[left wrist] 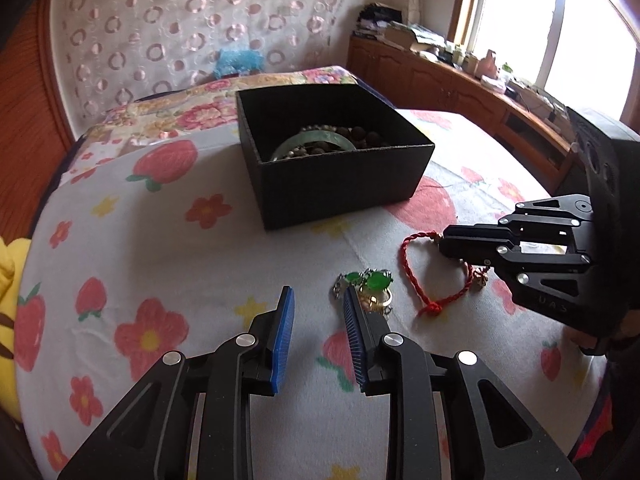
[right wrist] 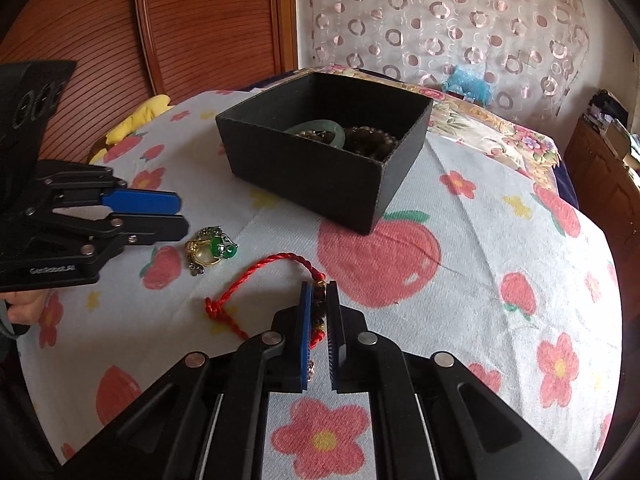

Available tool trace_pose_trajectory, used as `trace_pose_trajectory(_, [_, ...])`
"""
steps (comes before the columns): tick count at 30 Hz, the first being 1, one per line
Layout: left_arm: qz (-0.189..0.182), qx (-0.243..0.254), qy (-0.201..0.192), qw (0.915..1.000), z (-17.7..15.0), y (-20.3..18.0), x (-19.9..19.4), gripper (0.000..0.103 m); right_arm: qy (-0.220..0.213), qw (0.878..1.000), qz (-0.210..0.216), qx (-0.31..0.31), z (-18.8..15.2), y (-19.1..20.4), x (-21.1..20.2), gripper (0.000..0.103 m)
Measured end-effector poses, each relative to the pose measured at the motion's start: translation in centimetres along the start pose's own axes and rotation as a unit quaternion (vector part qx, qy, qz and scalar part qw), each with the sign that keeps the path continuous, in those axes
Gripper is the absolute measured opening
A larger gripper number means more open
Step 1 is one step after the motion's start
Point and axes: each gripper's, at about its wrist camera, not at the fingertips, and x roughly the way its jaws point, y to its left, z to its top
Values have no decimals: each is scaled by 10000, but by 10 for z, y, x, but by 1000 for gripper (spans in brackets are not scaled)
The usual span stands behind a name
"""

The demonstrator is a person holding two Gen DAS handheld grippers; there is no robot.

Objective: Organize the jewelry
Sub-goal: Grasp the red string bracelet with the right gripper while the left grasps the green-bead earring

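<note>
A red cord bracelet (right wrist: 256,270) with a small gold charm lies on the flowered cloth, and my right gripper (right wrist: 319,286) is shut on its beaded end. In the left wrist view the right gripper (left wrist: 442,242) comes in from the right with the red cord bracelet (left wrist: 406,264) looping out of its tip. A gold piece with green stones (left wrist: 372,282) lies just past the right fingertip of my left gripper (left wrist: 319,292), which is open with nothing between its blue pads. The black box (left wrist: 344,184) behind holds a pale green bangle (left wrist: 316,140) and dark beads (left wrist: 360,136).
A strawberry and flower printed cloth (right wrist: 460,240) covers the rounded surface. A yellow plush (right wrist: 136,118) lies at its far left edge. A wooden cabinet (left wrist: 460,76) piled with clutter runs under the window. A person's hand (right wrist: 24,304) holds the left gripper.
</note>
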Motion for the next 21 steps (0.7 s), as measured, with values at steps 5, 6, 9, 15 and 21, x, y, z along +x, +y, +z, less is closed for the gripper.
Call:
trace_pose_trajectory(5, [-78,170,181,9997,8,-3,11,24,-3,10000,-14,-17,0,-2,-2,8])
trace_pose_trajectory(6, [-82,203,199,9996,10,-3,12,24,-3,10000,-10,-13,0,-2,-2,8])
trace_pose_trajectory(9, [-82,331,268,9991,13,-7,14,24,-3,10000,-7,-10,0,-1,-1,8])
trace_pose_trajectory(15, [-220,464,346,9981,16,-14,15,24,-3,10000,-15,-18,0,0,-1,8])
trace_pose_trajectory(21, [-92,659,319,9973,19,-22,17,16,-4,10000,-13,-16,0,0,0,8])
